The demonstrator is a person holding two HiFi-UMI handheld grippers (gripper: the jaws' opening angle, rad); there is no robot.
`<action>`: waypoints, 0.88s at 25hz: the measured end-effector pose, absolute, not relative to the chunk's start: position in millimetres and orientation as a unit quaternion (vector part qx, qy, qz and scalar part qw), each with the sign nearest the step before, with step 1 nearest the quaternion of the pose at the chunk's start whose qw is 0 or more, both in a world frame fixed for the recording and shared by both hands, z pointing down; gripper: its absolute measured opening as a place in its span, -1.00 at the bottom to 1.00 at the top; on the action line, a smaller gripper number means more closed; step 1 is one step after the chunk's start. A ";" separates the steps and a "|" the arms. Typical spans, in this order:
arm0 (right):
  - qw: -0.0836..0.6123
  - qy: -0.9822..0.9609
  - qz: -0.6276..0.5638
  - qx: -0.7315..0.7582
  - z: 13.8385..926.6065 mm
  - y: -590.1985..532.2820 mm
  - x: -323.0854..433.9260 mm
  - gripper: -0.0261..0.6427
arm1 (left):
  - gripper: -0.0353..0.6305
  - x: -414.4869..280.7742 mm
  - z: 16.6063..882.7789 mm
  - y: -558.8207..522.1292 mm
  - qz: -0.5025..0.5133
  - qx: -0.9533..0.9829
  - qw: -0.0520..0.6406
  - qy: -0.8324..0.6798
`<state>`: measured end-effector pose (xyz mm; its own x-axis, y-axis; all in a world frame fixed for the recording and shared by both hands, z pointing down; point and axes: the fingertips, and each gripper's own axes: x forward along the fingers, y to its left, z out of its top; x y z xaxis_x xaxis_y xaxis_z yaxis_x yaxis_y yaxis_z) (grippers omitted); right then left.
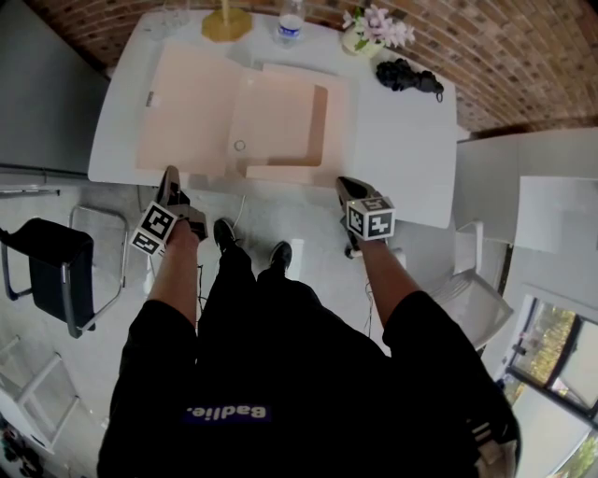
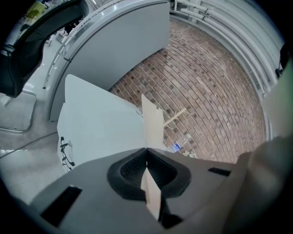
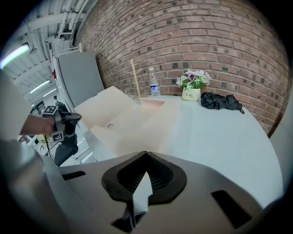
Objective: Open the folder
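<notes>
Lying spread open on the white table (image 1: 411, 159), the pale folder (image 1: 243, 117) sits just ahead of both pairs of fingers, its covers flat and a small round fastener showing near its middle.

The left gripper (image 1: 170, 175) has its fingers pressed together, tips meeting with no gap. Its own view shows no sheet caught at the tips; only a thin pale sliver shows through the slot behind them. In the head view, these fingertips are at the folder's near left corner, right by the table's front edge; whether they touch the cover cannot be told. Ahead of them, the left gripper view shows the folder and tabletop edge-on and strongly tilted.

The right gripper (image 1: 348, 184) also has its fingers closed on each other, and they hold nothing. They point at the table's front edge just to the right of the folder's near right corner, apart from it. Bare tabletop stretches ahead of them.

Far beyond both sets of fingertips, along the back of the table by the brick wall, stand a water bottle (image 1: 291, 23), a pot of flowers (image 1: 374, 33) and a folded black umbrella (image 1: 406, 75).
</notes>
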<state>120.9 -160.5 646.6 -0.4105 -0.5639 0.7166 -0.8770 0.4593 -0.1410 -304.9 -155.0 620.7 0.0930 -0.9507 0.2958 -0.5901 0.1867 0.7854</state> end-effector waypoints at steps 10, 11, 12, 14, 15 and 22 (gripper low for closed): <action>0.327 -0.787 0.256 0.456 648.8 -159.9 121.7 -0.84 | -0.88 -324.4 666.5 -160.3 -0.200 0.559 0.486 -0.642; 0.329 -0.786 0.255 0.458 648.6 -160.2 121.7 -0.84 | -0.88 -325.2 670.3 -160.7 -0.198 0.556 0.491 -0.641; 0.331 -0.784 0.255 0.459 648.4 -160.5 121.5 -0.84 | -0.88 -326.1 673.7 -161.1 -0.197 0.553 0.496 -0.640; 0.336 -0.782 0.252 0.461 648.6 -160.5 121.3 -0.84 | -0.87 -327.5 679.8 -161.9 -0.198 0.546 0.507 -0.637; 0.339 -0.781 0.250 0.461 649.0 -160.1 121.3 -0.84 | -0.87 -327.9 682.6 -162.0 -0.198 0.544 0.511 -0.635; 0.342 -0.776 0.247 0.469 649.3 -159.8 120.3 -0.84 | -0.86 -329.0 687.7 -163.2 -0.191 0.545 0.522 -0.628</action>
